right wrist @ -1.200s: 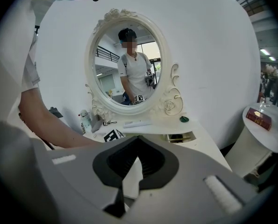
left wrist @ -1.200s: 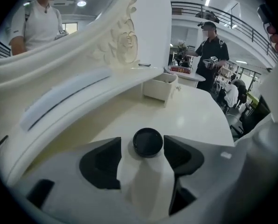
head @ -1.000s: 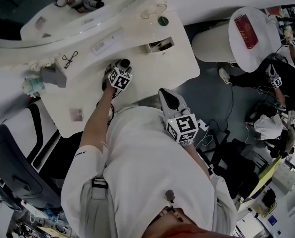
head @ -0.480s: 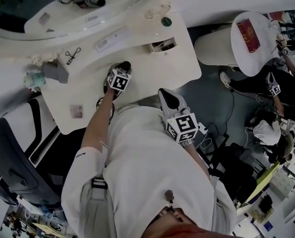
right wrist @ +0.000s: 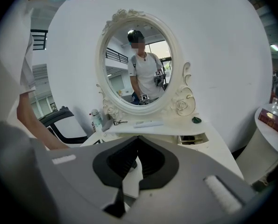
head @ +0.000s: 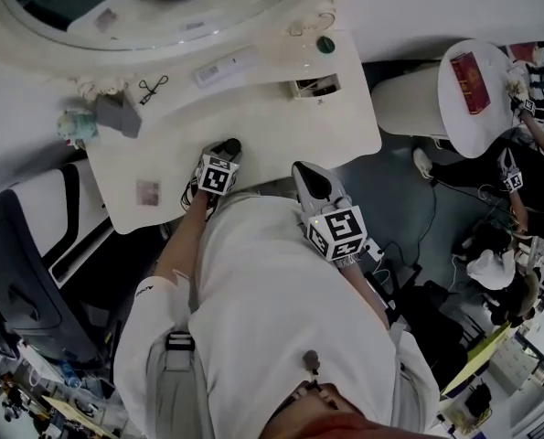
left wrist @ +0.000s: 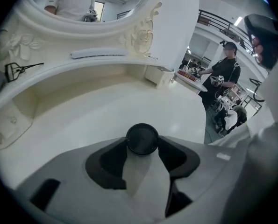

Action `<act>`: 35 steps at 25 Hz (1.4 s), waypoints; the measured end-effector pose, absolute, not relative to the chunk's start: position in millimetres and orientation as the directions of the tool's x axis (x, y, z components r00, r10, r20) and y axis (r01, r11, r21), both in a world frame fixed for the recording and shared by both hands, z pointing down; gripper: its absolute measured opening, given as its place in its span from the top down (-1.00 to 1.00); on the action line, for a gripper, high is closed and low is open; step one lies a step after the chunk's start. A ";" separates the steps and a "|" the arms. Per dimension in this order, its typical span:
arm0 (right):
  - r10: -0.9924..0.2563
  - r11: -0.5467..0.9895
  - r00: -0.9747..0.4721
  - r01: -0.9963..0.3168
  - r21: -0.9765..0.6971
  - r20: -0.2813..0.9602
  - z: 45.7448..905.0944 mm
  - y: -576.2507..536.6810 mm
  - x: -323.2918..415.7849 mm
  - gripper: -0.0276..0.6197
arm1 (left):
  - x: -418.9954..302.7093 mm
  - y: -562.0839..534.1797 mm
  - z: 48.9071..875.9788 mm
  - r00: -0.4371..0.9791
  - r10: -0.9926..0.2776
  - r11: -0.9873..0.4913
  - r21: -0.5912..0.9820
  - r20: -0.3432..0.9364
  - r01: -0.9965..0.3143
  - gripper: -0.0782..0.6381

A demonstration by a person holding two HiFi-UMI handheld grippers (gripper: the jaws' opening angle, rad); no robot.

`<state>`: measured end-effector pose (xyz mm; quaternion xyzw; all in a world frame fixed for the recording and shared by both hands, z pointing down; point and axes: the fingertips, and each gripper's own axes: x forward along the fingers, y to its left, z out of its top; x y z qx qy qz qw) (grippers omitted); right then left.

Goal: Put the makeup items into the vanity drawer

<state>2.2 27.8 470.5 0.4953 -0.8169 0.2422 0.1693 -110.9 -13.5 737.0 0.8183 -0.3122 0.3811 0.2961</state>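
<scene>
My left gripper [head: 224,152] hangs over the front part of the white vanity top [head: 272,122]. Its jaws have just been closing and now grip a small round black-lidded makeup jar [left wrist: 142,136] between the pads. Farther back, near the mirror, lie a black eyelash curler [head: 153,87], a long white case [head: 228,68] and a small green round item [head: 325,44]. A little drawer [head: 315,87] in the vanity stands open at the right. My right gripper [head: 310,183] is held off the table's front edge, close to my body, with its jaws shut and nothing between them [right wrist: 138,139].
A grey box [head: 118,114] and a teal bottle [head: 75,126] stand at the vanity's left end; a small pinkish palette [head: 147,191] lies near the front left corner. A black-and-white chair [head: 25,273] is left, a round side table [head: 477,80] right, with people beyond.
My left gripper has drawn back from mid-table toward the front edge with the black jar at its tip. The right gripper has stayed where it was.
</scene>
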 end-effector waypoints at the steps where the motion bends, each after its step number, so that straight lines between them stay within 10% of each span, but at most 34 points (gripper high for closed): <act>1: -0.725 0.401 -0.461 -0.887 -0.230 0.512 470.4 28.3 -0.7 0.90 | -115.1 -10.1 733.6 0.516 -0.295 -0.623 0.248 0.804 -0.742 0.19; 35: -0.732 0.537 -0.606 -0.795 -0.282 0.312 433.2 0.4 -26.9 0.90 | -154.5 13.8 478.5 0.542 -0.761 -0.480 0.254 0.357 -0.840 0.19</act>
